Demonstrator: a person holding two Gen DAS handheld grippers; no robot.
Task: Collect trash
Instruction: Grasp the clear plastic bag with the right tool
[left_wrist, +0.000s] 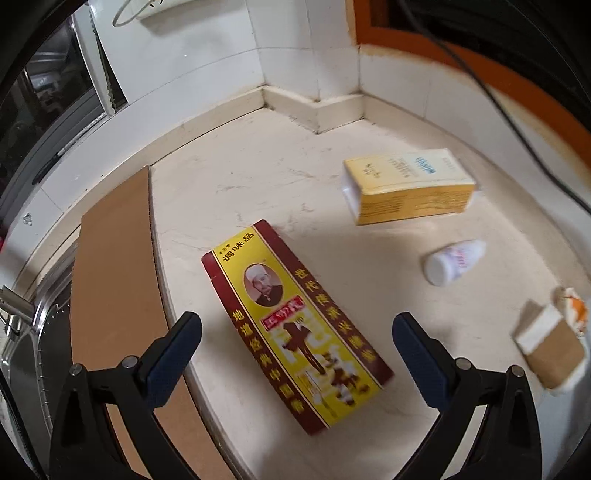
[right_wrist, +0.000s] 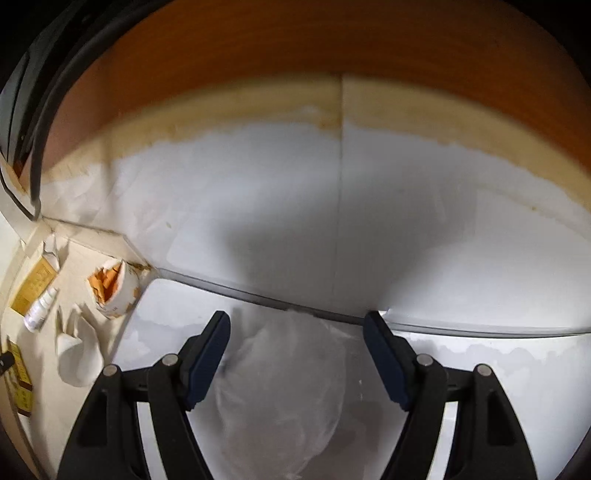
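In the left wrist view my left gripper (left_wrist: 297, 330) is open above a flat red and yellow seasoning box (left_wrist: 295, 325) lying on the pale counter (left_wrist: 240, 184). Farther right lie a yellow carton (left_wrist: 410, 188), a small white bottle (left_wrist: 452, 260) and a torn white and brown carton (left_wrist: 552, 345). In the right wrist view my right gripper (right_wrist: 297, 328) is open over a crumpled clear plastic bag (right_wrist: 284, 384) on a white surface (right_wrist: 498, 369). At that view's left edge are the yellow carton (right_wrist: 31, 284), the small bottle (right_wrist: 40, 308), an orange and white torn packet (right_wrist: 112, 288) and a torn white carton (right_wrist: 77, 354).
A brown cardboard sheet (left_wrist: 114, 295) lies along the counter's left side, beside a metal sink (left_wrist: 22, 350). White tiled walls (left_wrist: 207, 62) close the far corner. A black cable (left_wrist: 498, 96) hangs at the right. An orange wooden panel (right_wrist: 295, 48) runs above the white wall.
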